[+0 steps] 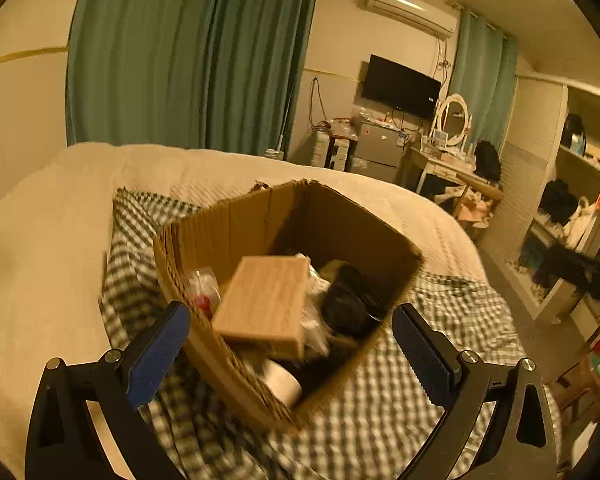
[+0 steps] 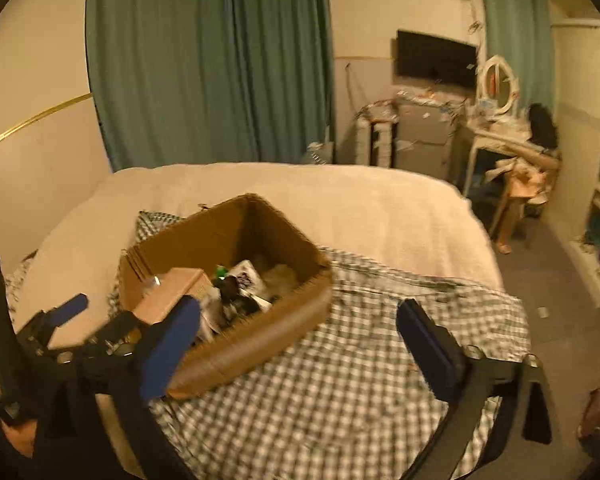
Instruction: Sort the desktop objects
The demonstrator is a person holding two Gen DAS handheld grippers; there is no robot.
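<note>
A: Any writing legible?
B: None; the black-and-white print on a packet (image 2: 247, 276) inside the cardboard box (image 1: 340, 224) is too blurred.
A: Where is the box?
B: On the checked cloth (image 2: 340, 380) on the bed (image 2: 300, 188), ahead between the left gripper (image 1: 291, 334)'s wide-apart jaws; the right gripper (image 2: 298, 334)'s jaws also gape, holding nothing

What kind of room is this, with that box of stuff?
Most likely a bedroom: the box sits on a bed, and there are a wall TV and a dressing table with a mirror.
</note>
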